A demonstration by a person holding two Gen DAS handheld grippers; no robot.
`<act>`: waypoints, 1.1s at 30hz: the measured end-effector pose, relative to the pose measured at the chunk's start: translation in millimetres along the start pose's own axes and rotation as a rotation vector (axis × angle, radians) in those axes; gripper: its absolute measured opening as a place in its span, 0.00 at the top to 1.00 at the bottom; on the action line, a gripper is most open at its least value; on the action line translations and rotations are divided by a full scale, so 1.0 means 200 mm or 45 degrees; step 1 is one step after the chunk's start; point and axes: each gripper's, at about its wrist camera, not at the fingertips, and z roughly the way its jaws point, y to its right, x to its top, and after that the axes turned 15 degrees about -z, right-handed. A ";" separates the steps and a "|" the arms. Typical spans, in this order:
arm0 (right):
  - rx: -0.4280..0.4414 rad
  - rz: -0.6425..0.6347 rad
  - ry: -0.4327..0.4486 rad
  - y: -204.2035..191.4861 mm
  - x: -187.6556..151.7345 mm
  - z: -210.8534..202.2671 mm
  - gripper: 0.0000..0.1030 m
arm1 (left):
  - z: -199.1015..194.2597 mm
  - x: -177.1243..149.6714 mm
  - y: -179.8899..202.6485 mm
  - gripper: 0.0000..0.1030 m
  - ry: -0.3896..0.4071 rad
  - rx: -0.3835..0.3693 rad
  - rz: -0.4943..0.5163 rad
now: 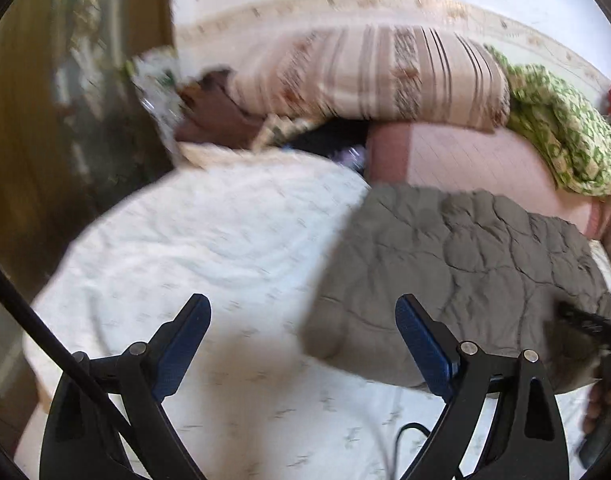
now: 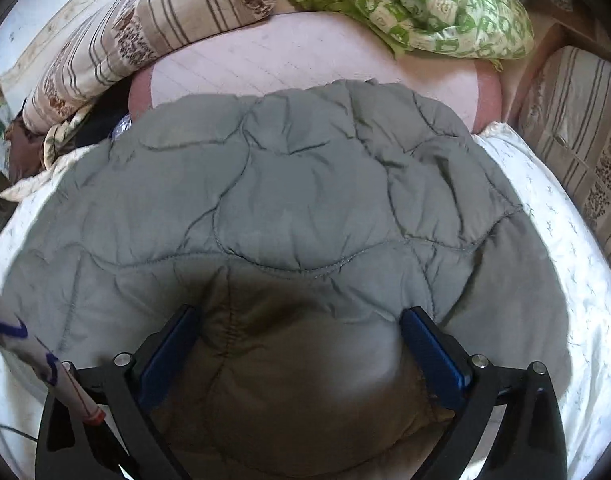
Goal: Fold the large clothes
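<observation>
A grey quilted padded jacket (image 2: pixel 289 200) lies folded on a white bed sheet (image 1: pixel 193 232). It also shows in the left wrist view (image 1: pixel 457 264), at the right. My left gripper (image 1: pixel 303 312) is open and empty above the sheet, just left of the jacket's near edge. My right gripper (image 2: pixel 297 320) is open, its blue-padded fingers (image 2: pixel 429 344) standing either side of a puffy bulge at the jacket's near edge. I cannot tell whether the pads touch the fabric.
A striped beige duvet (image 1: pixel 365 72) and a green patterned blanket (image 2: pixel 417 12) are heaped at the far side on a pink mattress (image 2: pixel 305 64). A striped cushion (image 2: pixel 585 144) stands at the right. A wooden wardrobe (image 1: pixel 45 120) is at the left.
</observation>
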 end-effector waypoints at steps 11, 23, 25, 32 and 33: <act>0.144 0.010 0.150 -0.12 -0.39 -0.67 0.02 | -0.53 -0.05 -0.15 0.09 0.139 -0.119 0.019; 0.173 0.103 0.155 -0.26 -0.90 -1.10 0.02 | -0.79 -0.27 -0.18 0.05 0.008 -0.154 0.110; 0.124 0.074 0.157 -0.29 -0.92 -1.13 0.02 | -0.80 -0.32 -0.16 0.05 -0.028 -0.168 0.138; -0.015 -0.012 0.190 -0.36 -0.94 -1.22 0.02 | -0.84 -0.40 -0.11 0.05 -0.059 -0.210 0.192; -0.024 -0.019 0.193 -0.37 -0.94 -1.23 0.02 | -0.83 -0.41 -0.11 0.05 -0.065 -0.214 0.193</act>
